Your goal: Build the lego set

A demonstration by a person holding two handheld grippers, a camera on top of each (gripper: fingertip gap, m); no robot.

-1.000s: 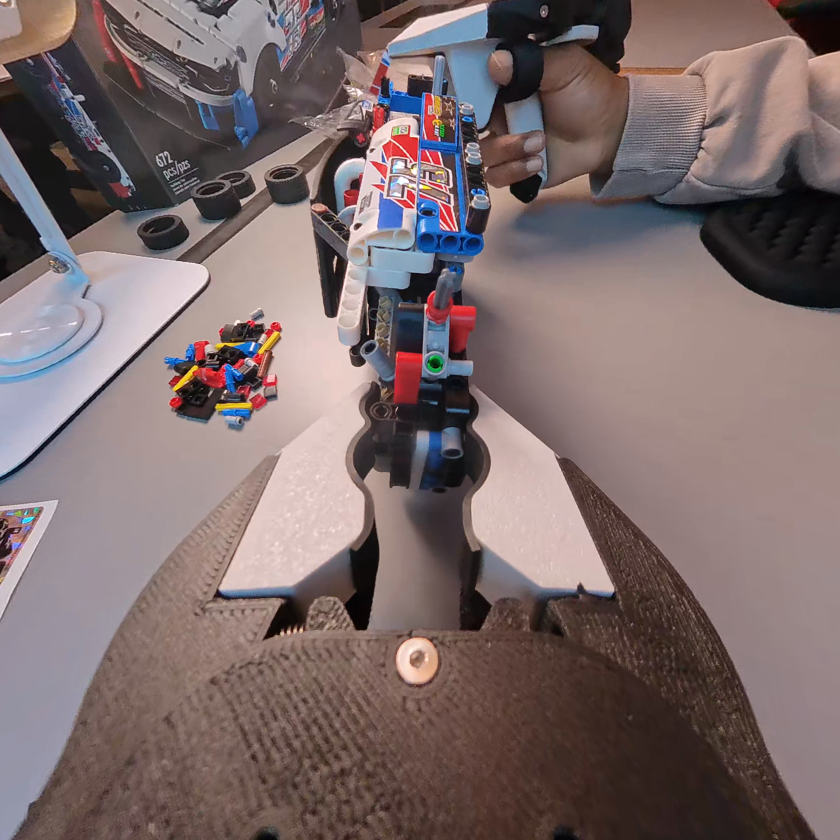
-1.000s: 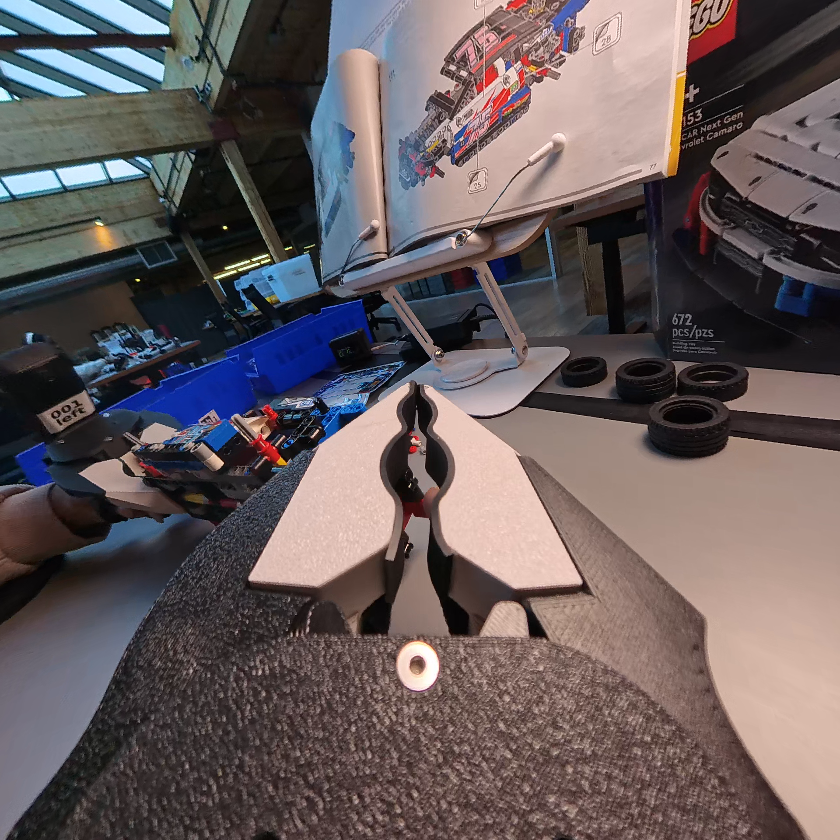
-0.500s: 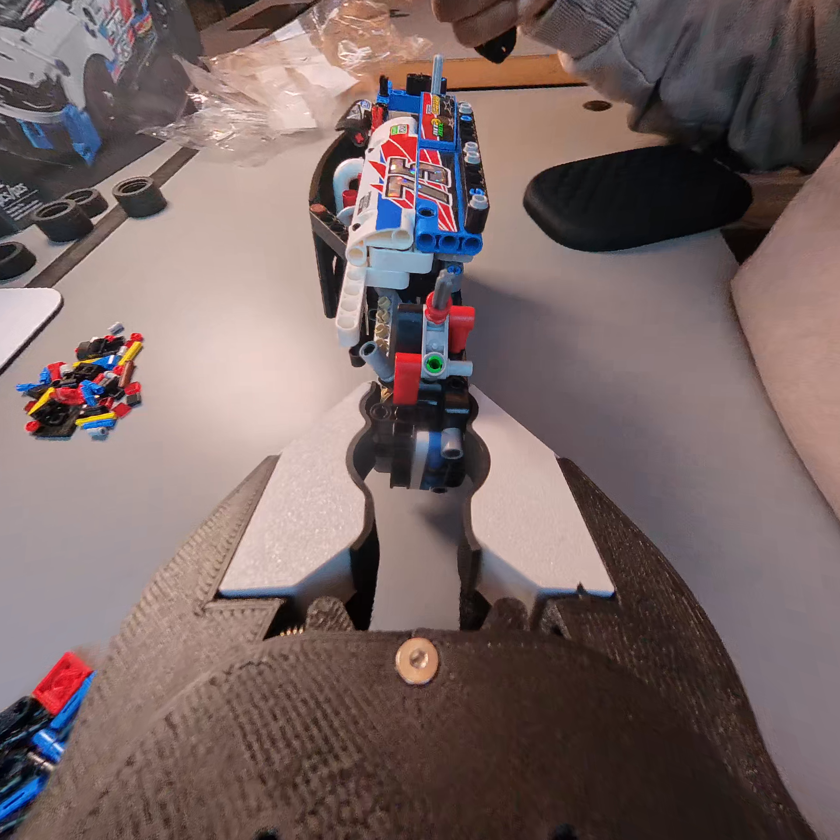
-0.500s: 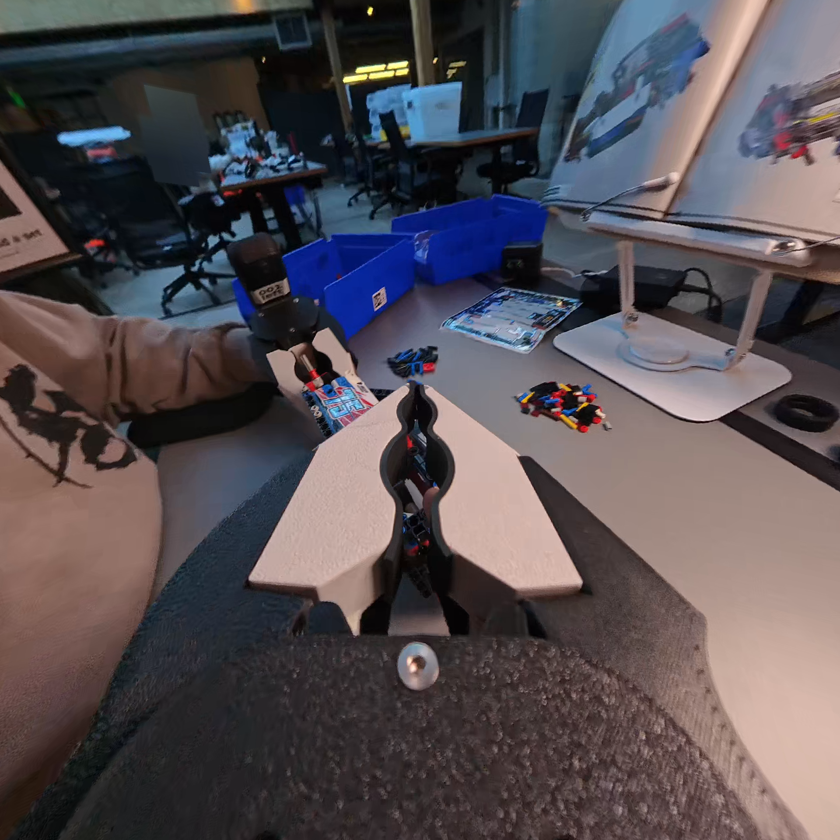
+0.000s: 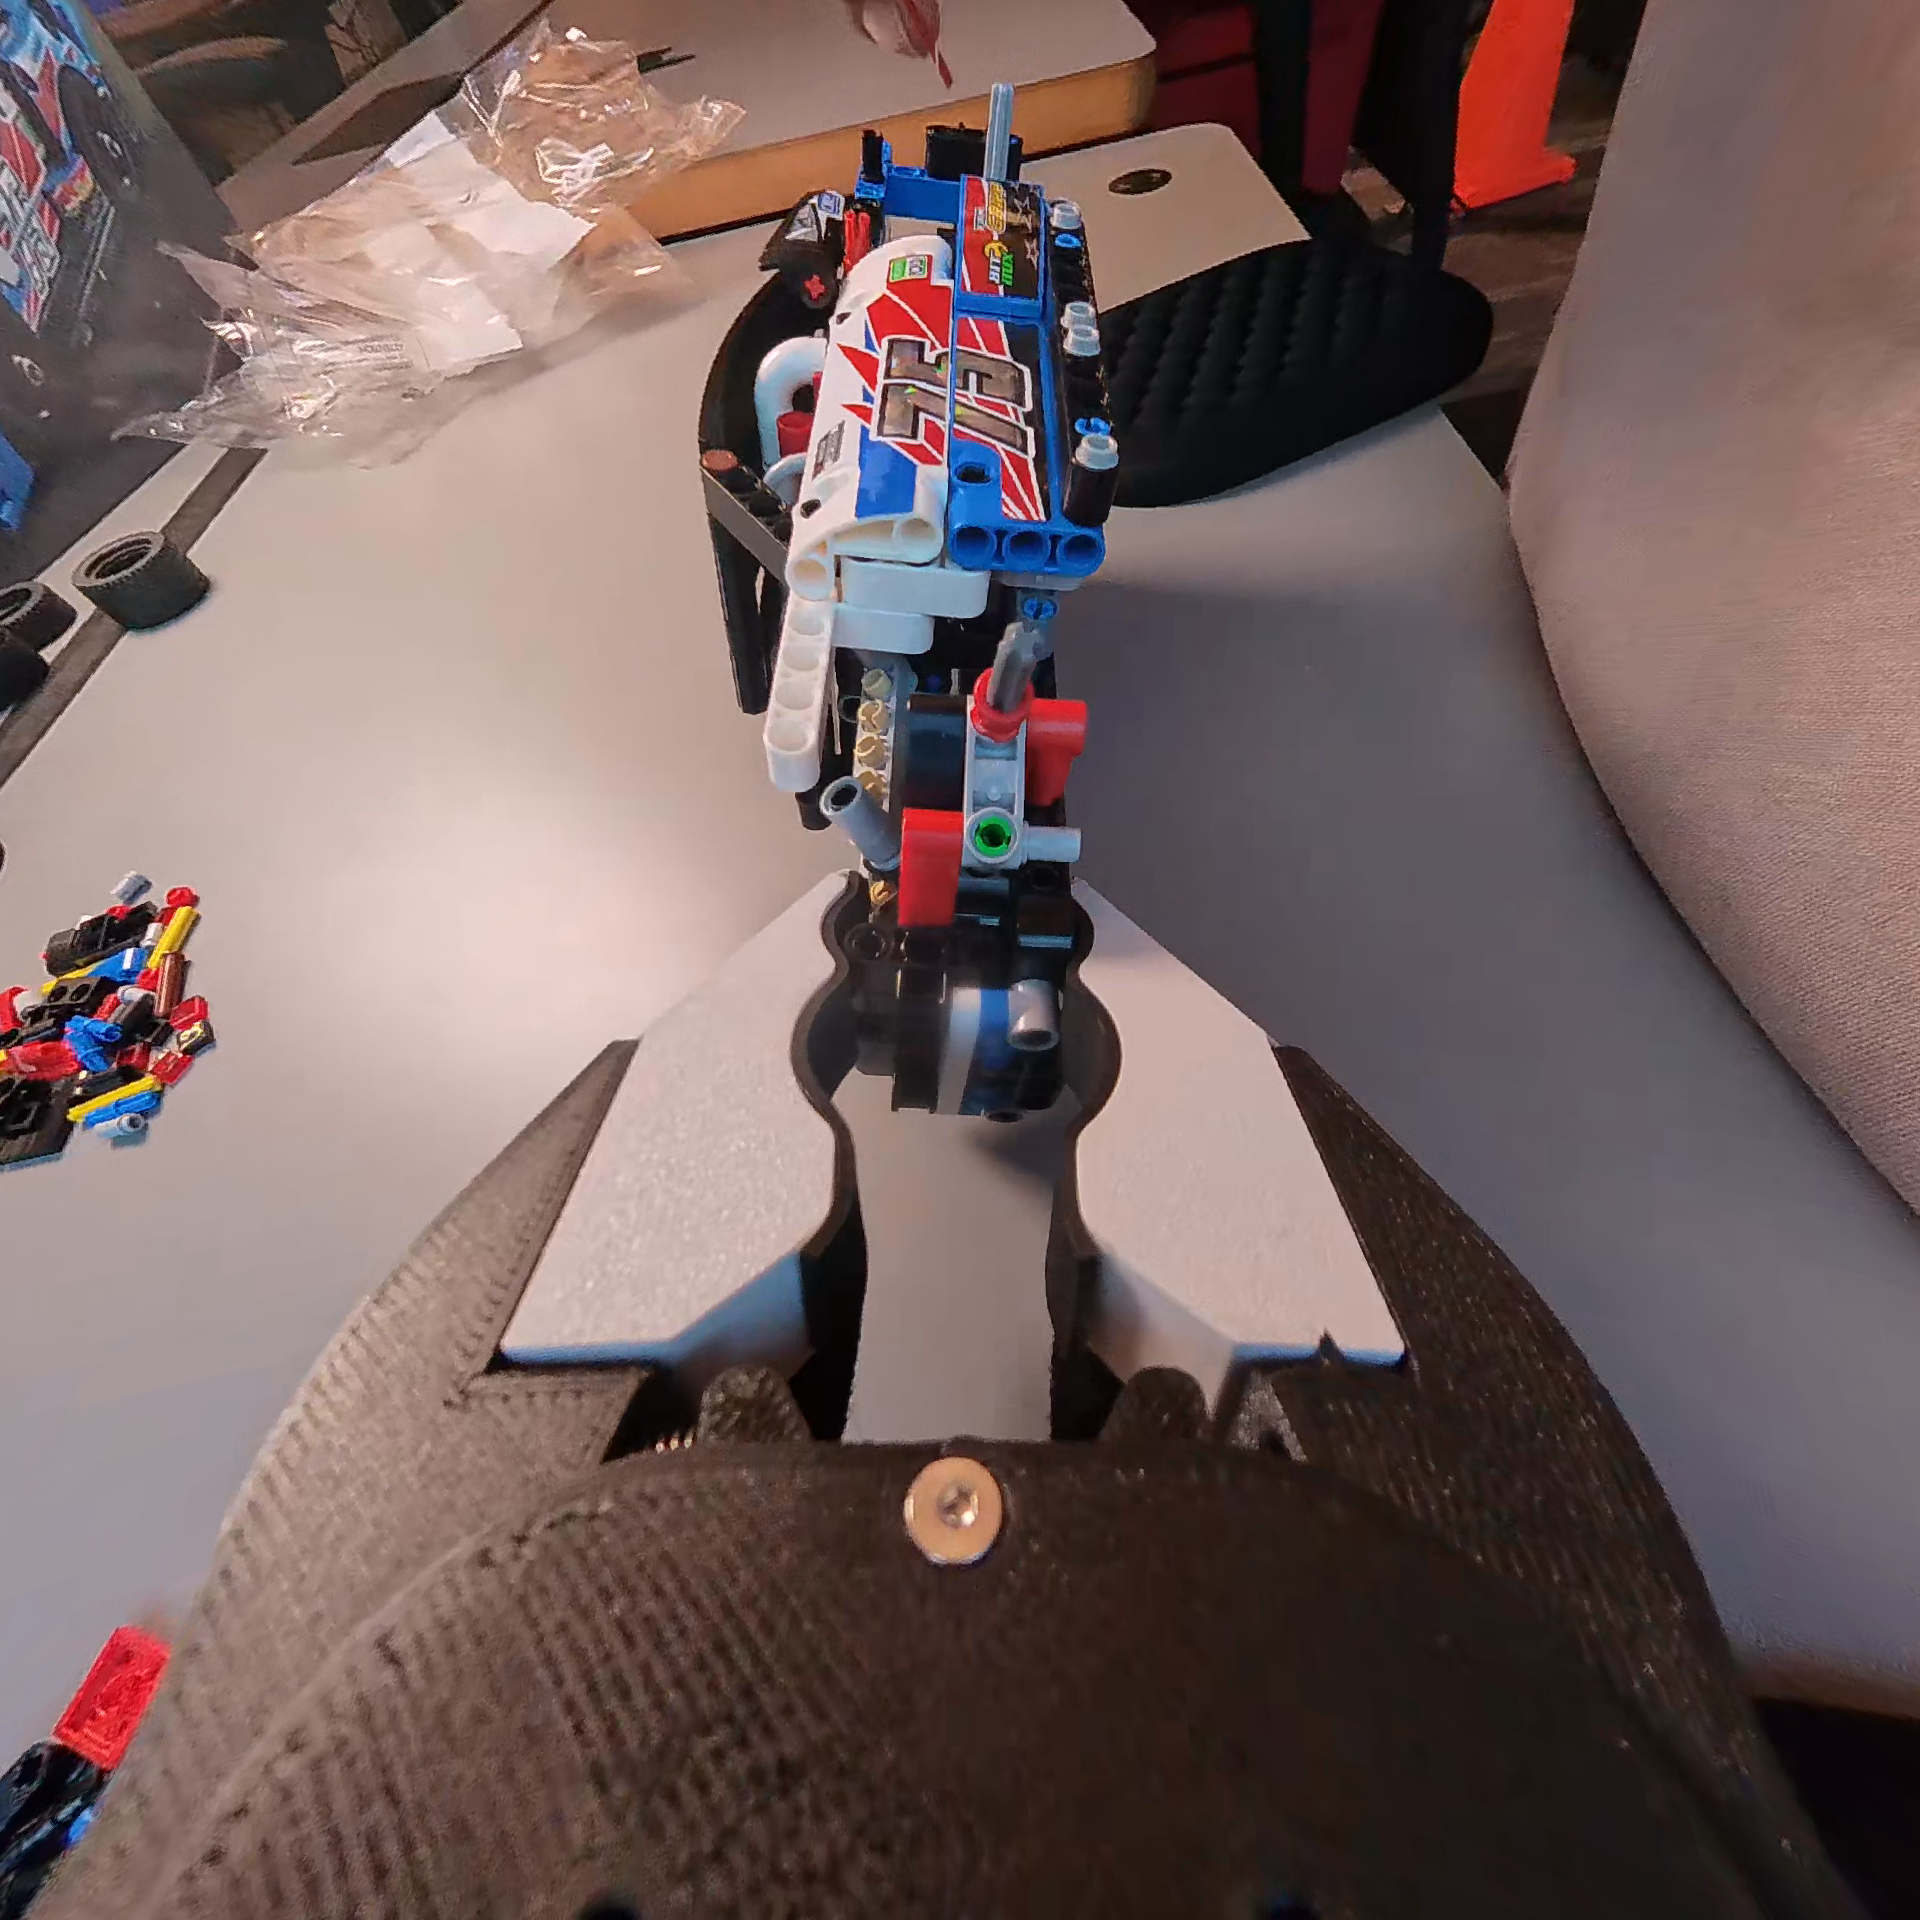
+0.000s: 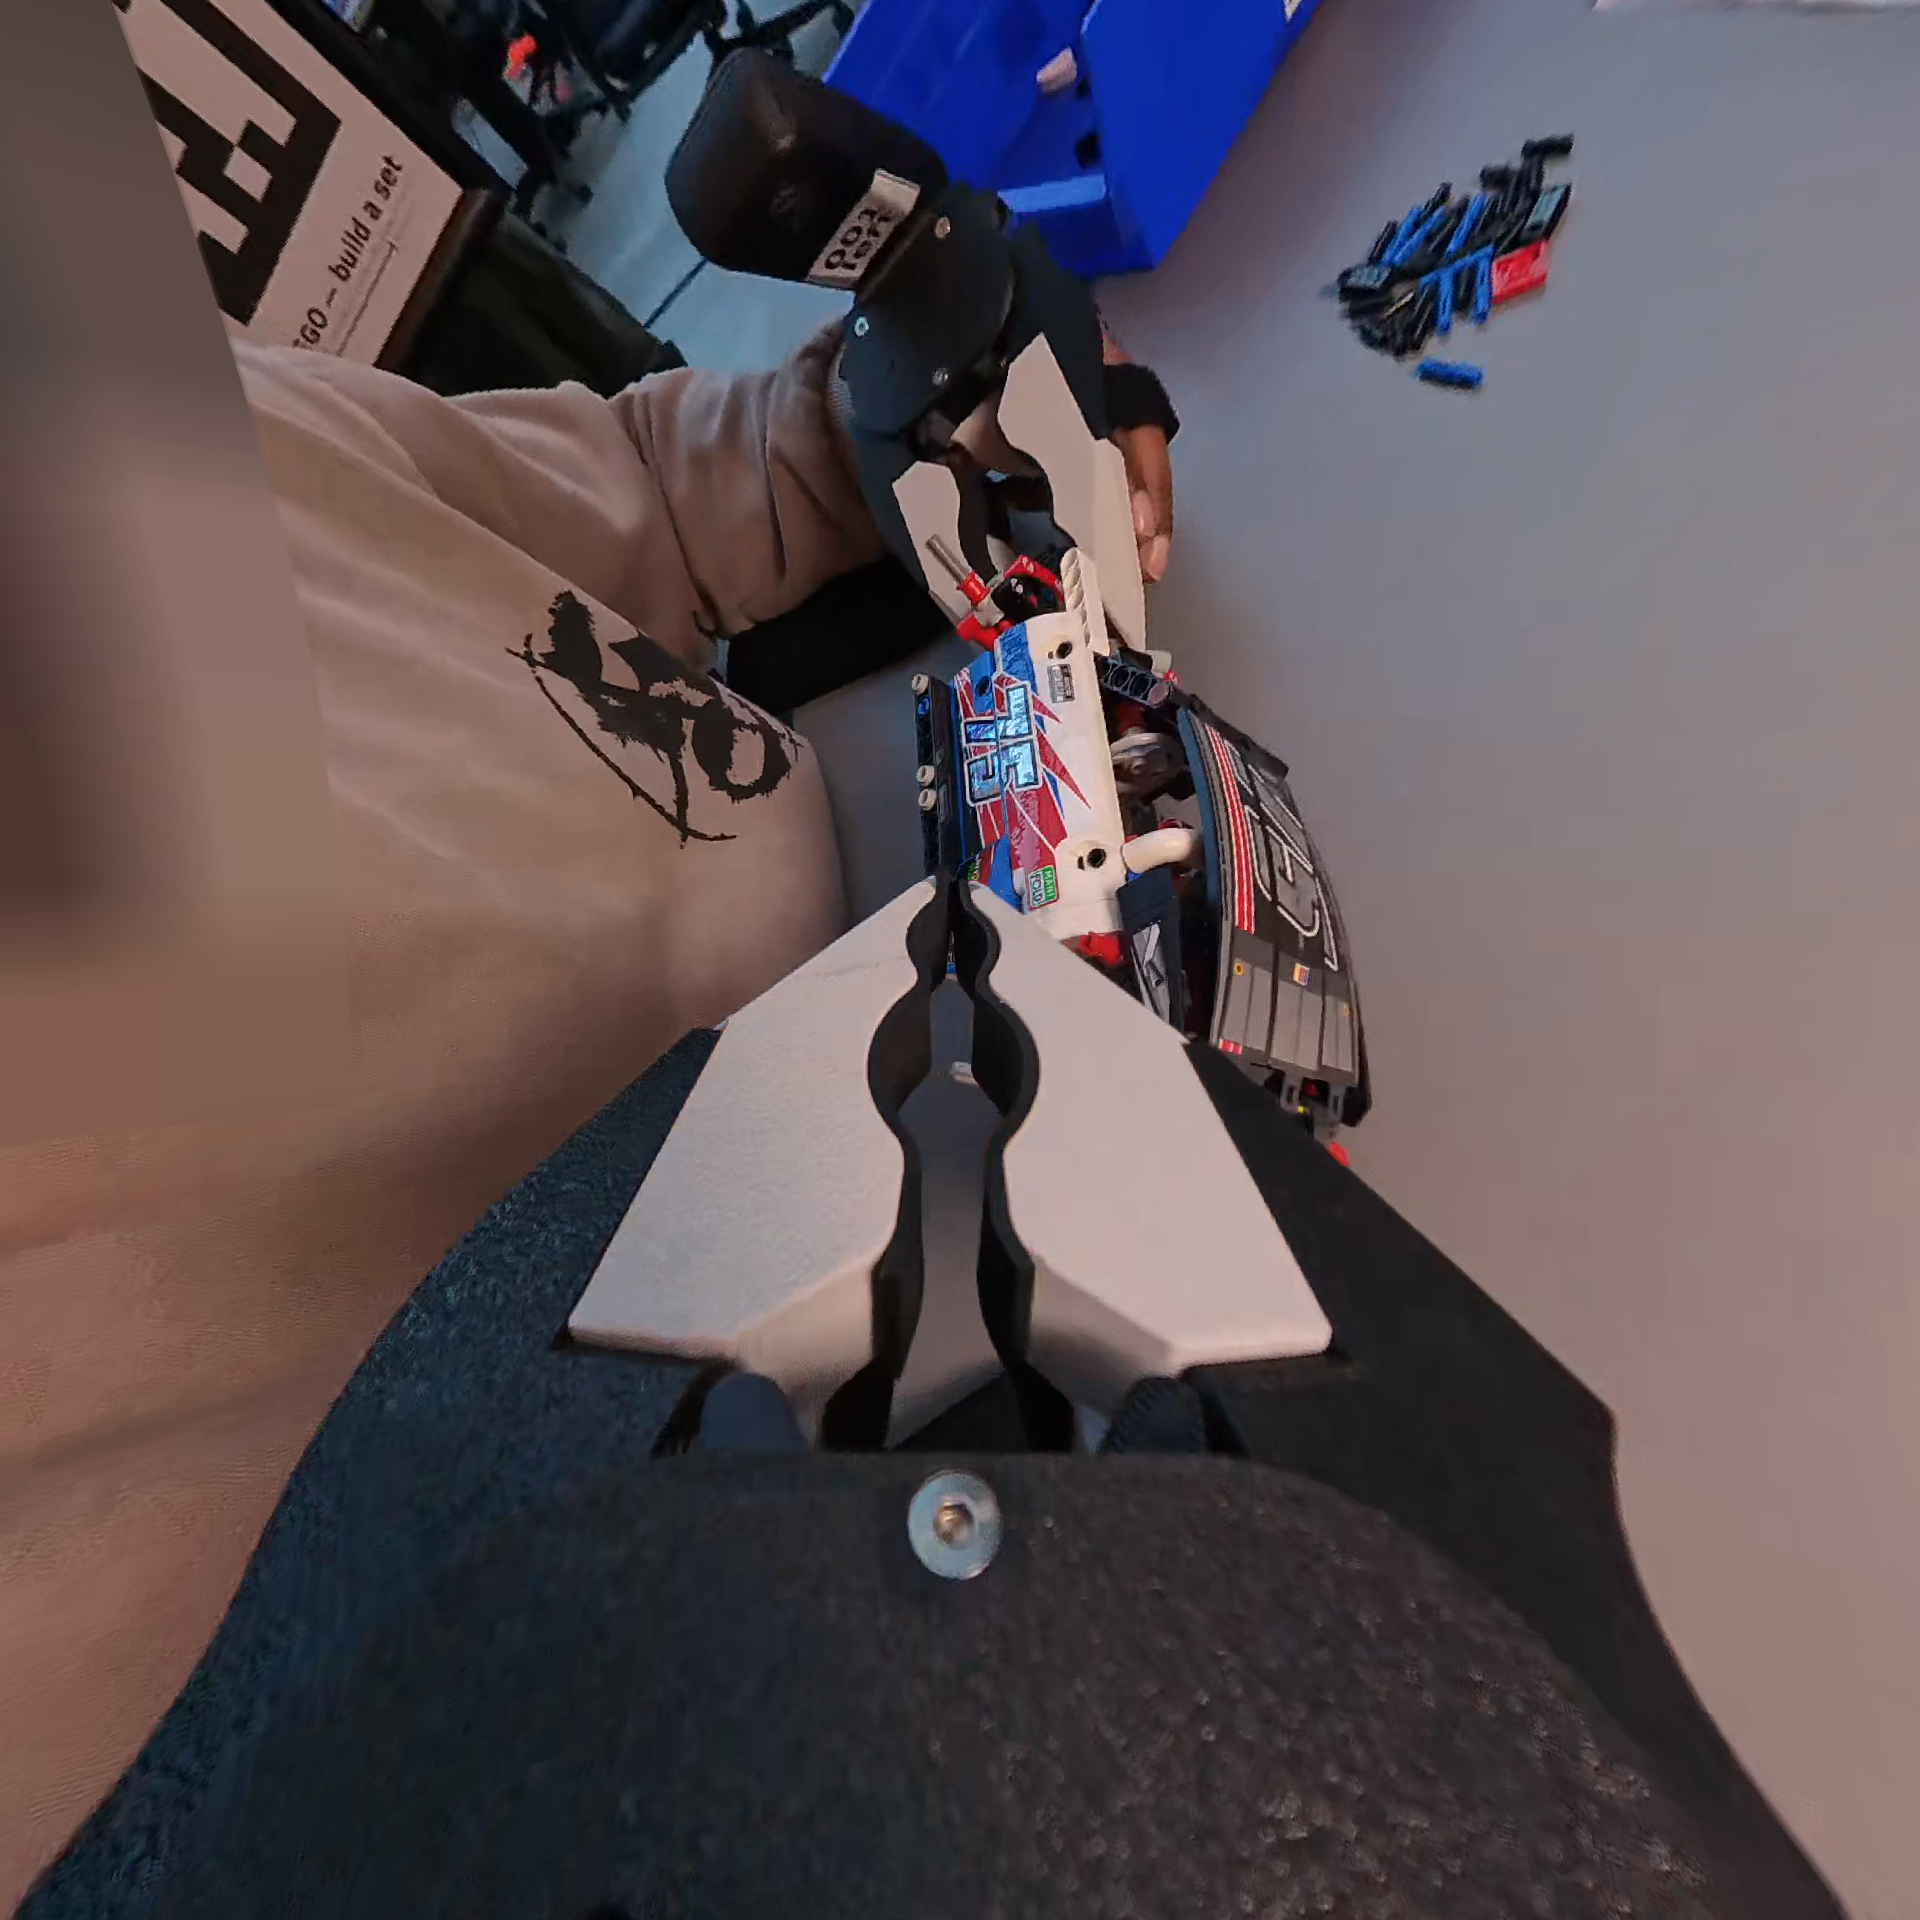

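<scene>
A partly built Lego car (image 5: 935, 416), white, blue and red with black beams, stands out lengthwise from my left gripper (image 5: 961, 935). The left gripper is shut on the car's near end, around black beams and a red piece. In the right wrist view the car (image 6: 1039, 769) lies on its side, its black curved panel (image 6: 1278, 894) to the right, held at the far end by the left gripper (image 6: 1023, 592). My right gripper (image 6: 951, 894) is shut, its tips right at the car's near end by a black beam. I see nothing clearly held in it.
On the grey table (image 5: 416, 727) are a pile of small loose pieces (image 5: 104, 1018), black tyres (image 5: 140, 577), empty plastic bags (image 5: 436, 260) and a black pad (image 5: 1299, 374). A person's beige sweatshirt (image 6: 520, 727) is close by. Blue bins (image 6: 1091, 125) and blue-black pieces (image 6: 1455, 260) lie farther off. My right fingertips sit around 15 cm from my left ones.
The left gripper has swung the car away from the stand and box toward the person's body. The right gripper has turned from the instruction booklet down to the car's end and is out of the left view.
</scene>
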